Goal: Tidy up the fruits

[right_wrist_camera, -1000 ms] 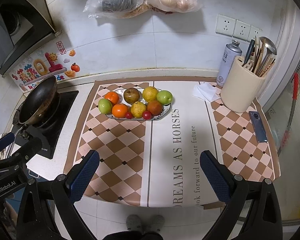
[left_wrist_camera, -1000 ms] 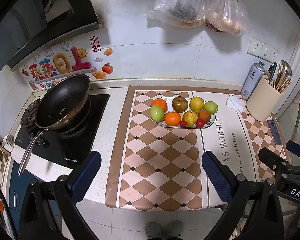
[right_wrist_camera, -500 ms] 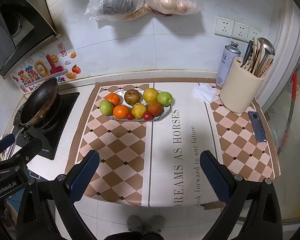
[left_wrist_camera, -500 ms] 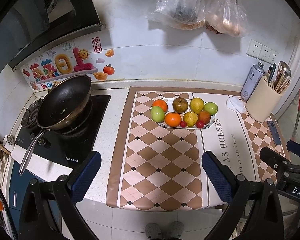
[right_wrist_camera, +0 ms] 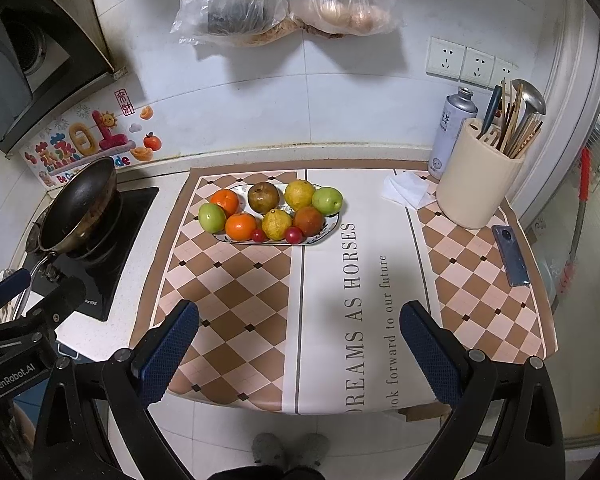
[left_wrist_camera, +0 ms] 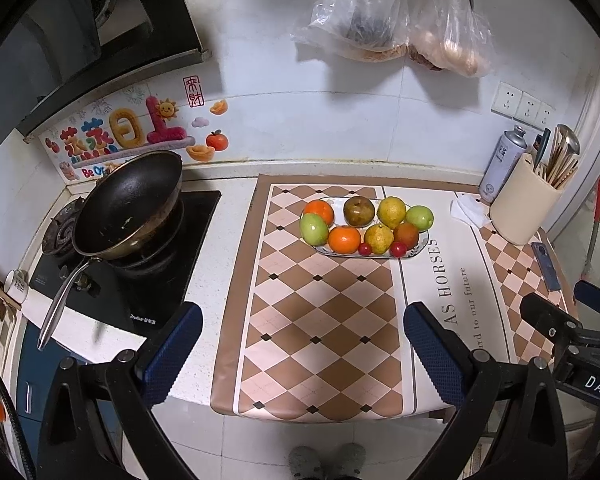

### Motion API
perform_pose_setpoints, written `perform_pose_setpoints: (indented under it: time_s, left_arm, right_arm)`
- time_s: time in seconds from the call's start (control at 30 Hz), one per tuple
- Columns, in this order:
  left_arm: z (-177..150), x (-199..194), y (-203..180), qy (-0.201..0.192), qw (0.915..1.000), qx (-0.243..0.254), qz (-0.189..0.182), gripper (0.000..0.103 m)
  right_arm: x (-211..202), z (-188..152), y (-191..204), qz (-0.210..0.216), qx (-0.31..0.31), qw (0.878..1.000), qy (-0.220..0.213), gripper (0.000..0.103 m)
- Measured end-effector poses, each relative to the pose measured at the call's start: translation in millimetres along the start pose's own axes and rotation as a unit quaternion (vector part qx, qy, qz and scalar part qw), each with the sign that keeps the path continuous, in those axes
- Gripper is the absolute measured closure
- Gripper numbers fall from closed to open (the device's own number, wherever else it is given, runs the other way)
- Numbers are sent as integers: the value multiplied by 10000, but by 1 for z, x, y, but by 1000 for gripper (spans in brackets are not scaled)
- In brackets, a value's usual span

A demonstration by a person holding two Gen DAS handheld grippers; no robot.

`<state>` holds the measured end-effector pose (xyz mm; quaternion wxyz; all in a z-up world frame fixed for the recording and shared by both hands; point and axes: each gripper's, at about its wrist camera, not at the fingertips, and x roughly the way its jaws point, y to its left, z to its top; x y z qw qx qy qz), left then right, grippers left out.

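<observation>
Little has shifted in the past second: both claws hang back from the worktop's near edge, drifting only slightly. Fruits sit heaped on the oval plate [right_wrist_camera: 324, 236] toward the worktop's back edge: oranges [right_wrist_camera: 241, 226], green apples [right_wrist_camera: 327, 201], a yellow pear [right_wrist_camera: 277, 224], cherry tomatoes [right_wrist_camera: 293, 235]. Firm, round and smooth, they look prone to rolling; each likely wants a grip across its widest part, tomatoes gently. Left claw [left_wrist_camera: 300, 348] and right claw [right_wrist_camera: 299, 347] both gape, empty. A wok [left_wrist_camera: 130, 204] sits left.
</observation>
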<state>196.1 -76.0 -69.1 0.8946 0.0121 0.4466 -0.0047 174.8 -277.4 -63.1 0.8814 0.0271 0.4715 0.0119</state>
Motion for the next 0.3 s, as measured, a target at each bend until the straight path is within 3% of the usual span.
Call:
perform_pose_setpoints:
  time_s: [0.3]
  left_arm:
    - [-6, 1, 1, -89, 10000, -14, 10, 0]
  right_arm:
    - [0, -1, 1, 2, -4, 10000, 7, 1]
